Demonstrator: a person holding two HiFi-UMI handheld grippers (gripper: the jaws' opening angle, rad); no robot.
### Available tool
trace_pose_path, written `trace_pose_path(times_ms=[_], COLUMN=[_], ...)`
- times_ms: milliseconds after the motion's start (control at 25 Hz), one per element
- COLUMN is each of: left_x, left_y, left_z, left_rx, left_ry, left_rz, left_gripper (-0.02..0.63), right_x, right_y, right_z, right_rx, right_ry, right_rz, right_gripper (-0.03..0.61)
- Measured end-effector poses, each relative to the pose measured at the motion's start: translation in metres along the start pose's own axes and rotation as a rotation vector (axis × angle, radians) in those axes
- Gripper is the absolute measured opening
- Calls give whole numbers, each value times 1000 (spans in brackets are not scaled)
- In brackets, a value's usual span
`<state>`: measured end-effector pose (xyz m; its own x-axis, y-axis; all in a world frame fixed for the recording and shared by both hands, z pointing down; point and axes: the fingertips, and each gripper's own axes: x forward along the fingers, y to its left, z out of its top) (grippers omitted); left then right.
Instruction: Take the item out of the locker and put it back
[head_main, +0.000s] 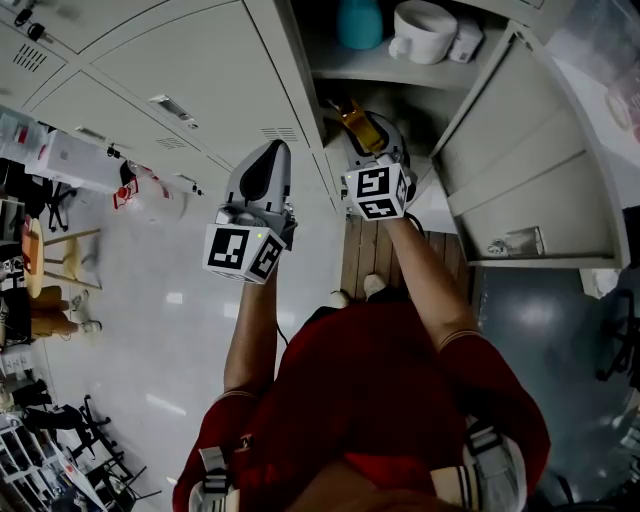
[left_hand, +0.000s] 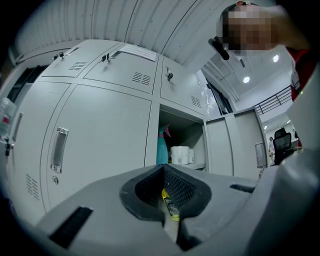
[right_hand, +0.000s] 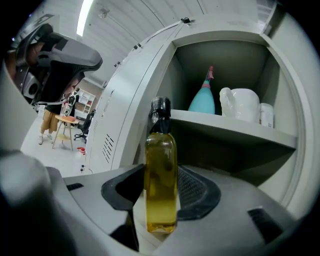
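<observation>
Bottle (right_hand: 160, 180), tall, slim, clear, yellow-filled, black-capped

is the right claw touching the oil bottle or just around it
Touching. The right gripper view shows the right claw clamped on the oil bottle, both jaws pressed against its sides, holding it upright.

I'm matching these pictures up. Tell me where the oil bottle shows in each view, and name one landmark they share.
Head view: oil bottle top centre, held in the right gripper at the open locker.
Left gripper view: only a yellow sliver, probably it, low centre behind the jaws of the left gripper.
Right gripper view: oil bottle dead centre, upright between the jaws.
Shared landmark: teal spray bottle on the upper shelf.
</observation>
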<state>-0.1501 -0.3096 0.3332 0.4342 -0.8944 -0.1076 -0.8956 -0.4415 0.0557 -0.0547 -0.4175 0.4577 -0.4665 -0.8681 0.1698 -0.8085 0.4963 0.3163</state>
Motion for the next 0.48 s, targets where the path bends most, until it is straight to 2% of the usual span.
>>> trace_pose_path(times_ms=[480], left_x=[5], left_y=[1], left_z=[-6], left_rx=[10], left_ry=[25], left_rz=[9], left_gripper=[6], right_x=[20], right_y=[9], right_z=[-1], right_rx=[178], right_ry=[-62], right_rz=[63], right_gripper=[186])
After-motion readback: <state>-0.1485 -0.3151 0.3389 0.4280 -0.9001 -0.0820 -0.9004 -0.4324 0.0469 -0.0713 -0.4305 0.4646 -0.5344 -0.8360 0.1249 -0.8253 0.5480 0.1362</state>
